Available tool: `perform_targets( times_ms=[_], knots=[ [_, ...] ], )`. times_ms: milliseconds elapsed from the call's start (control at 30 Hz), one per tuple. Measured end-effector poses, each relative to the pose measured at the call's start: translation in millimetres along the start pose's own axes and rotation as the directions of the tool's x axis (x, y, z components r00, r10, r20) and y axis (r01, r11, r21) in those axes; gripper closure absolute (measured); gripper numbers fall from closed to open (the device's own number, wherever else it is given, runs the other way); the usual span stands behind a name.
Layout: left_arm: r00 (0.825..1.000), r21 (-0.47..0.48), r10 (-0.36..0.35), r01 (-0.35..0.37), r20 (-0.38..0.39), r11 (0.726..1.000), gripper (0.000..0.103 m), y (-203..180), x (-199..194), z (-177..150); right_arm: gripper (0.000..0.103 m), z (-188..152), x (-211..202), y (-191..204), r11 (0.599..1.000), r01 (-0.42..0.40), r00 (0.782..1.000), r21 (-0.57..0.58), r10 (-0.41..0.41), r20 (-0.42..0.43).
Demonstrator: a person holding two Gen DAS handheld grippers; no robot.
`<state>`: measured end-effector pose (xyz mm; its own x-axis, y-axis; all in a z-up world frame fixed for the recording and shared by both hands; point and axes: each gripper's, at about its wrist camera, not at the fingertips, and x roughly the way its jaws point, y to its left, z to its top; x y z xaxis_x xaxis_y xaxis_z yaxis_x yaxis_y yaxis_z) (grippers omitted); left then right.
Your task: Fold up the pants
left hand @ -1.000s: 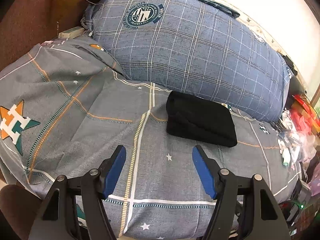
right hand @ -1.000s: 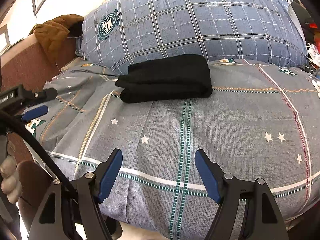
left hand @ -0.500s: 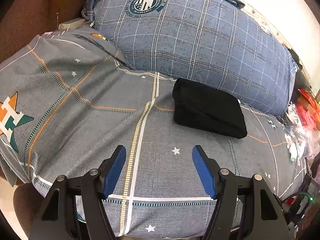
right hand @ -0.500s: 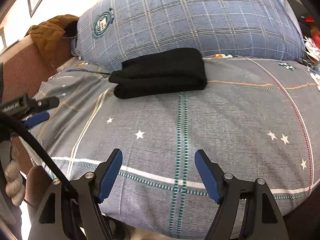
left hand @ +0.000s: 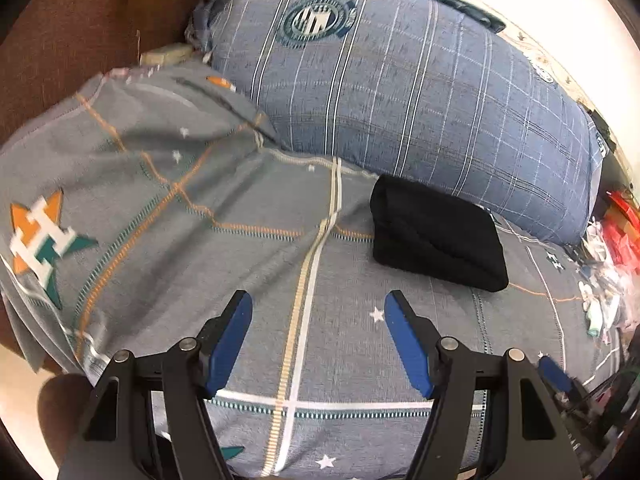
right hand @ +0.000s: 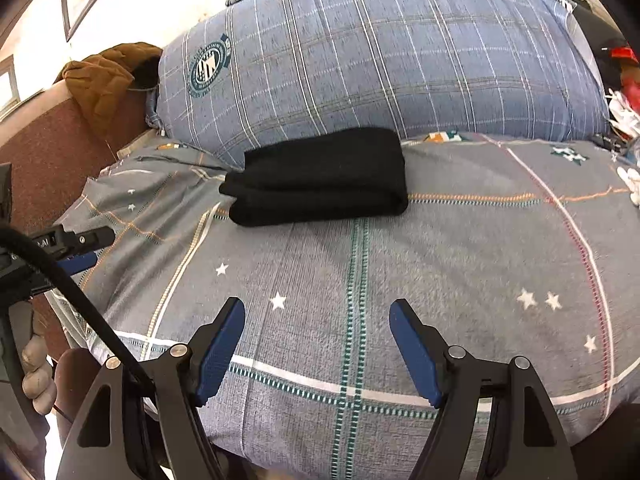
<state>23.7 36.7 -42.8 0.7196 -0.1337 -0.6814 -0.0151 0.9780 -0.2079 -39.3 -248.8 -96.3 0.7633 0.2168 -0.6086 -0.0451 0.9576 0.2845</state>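
Black pants (left hand: 436,236) (right hand: 320,178) lie folded into a compact rectangle on a grey patterned bedspread (left hand: 240,264) (right hand: 480,264), against a big blue plaid pillow. My left gripper (left hand: 318,308) stands open over the bedspread, short of the pants and to their left, with nothing between its blue pads. My right gripper (right hand: 316,316) is also open and empty, hovering above the cover in front of the pants. In the right wrist view the left gripper (right hand: 74,250) shows at the left edge with a hand below it.
The blue plaid pillow (left hand: 420,92) (right hand: 380,52) fills the back. A brown headboard (left hand: 72,40) and an ochre garment (right hand: 108,76) sit at the far left. Cluttered red and white items (left hand: 612,264) crowd the right edge. A black cable (right hand: 68,292) crosses the lower left.
Both views have shifted slightly; the pants sit a bit differently in frame. The grippers stay open and the pants have not moved.
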Motion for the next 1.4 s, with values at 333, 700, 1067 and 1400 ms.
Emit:
perform_targets(
  times_ms=[333, 700, 1067, 1400],
  knots=[
    [0.898, 0.141, 0.171, -0.247, 0.405, 0.959, 0.000, -59, -41, 20, 0.020, 55, -14, -9, 1.000, 0.027, 0.994, -0.010, -0.025, 0.106],
    [0.982, 0.200, 0.106, -0.137, 0.157, 0.970, 0.000, -81, 19, 19, 0.019, 50, 30, 15, 0.993, 0.097, 0.995, -0.062, -0.097, 0.001],
    [0.991, 0.179, 0.127, -0.131, 0.035, 0.975, 0.000, -64, 38, -4, 0.018, 29, 37, 14, 0.990, 0.114, 0.991, -0.082, -0.120, -0.066],
    [0.994, 0.164, 0.105, -0.104, 0.002, 0.981, 0.000, -57, 36, -10, 0.017, 25, 36, 32, 0.983, 0.120, 0.989, -0.141, -0.131, -0.069]
  ],
)
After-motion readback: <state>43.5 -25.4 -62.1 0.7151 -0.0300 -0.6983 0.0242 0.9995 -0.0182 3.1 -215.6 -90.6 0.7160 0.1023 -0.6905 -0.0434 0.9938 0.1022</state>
